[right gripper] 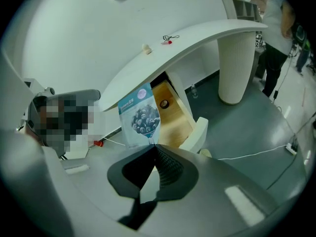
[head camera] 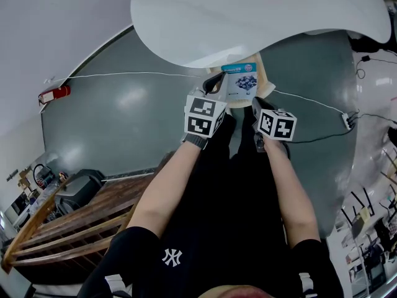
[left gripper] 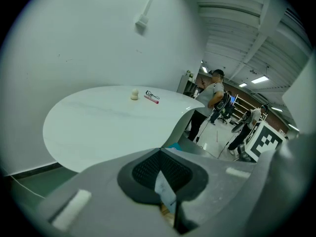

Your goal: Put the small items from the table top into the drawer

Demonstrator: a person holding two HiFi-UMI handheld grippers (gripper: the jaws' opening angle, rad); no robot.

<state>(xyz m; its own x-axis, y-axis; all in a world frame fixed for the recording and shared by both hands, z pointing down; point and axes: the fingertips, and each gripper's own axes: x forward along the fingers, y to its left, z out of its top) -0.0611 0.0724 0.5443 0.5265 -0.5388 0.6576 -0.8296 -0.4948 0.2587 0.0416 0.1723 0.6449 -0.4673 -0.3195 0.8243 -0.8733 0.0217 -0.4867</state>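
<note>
While you are standing at the near edge of the table (head camera: 260, 17), you are holding a packet (right gripper: 140, 113) with both grippers. The left gripper (head camera: 217, 83) is clamping its jaws together on the packet's left edge; a thin pale sliver of it is showing between the dark pads. The right gripper (head camera: 256, 103) is pinching the packet's near corner, with its jaws closing to a point there.

The packet is blue and white with dark berries printed on it, and it is hanging upright, off the table. From the head view it is sitting over the open drawer (right gripper: 178, 122). That drawer is sticking out toward you from under the table's near edge, showing a bare wooden floor. A dark round thing (right gripper: 164, 103) is lying inside it, toward the far end.

Two small items are waiting on the table's far side, close together: a white lump (left gripper: 134, 94) and, just to its right, a red-handled item (left gripper: 152, 97).

A white cable (head camera: 124, 74) is trailing across the grey floor to your left.
</note>
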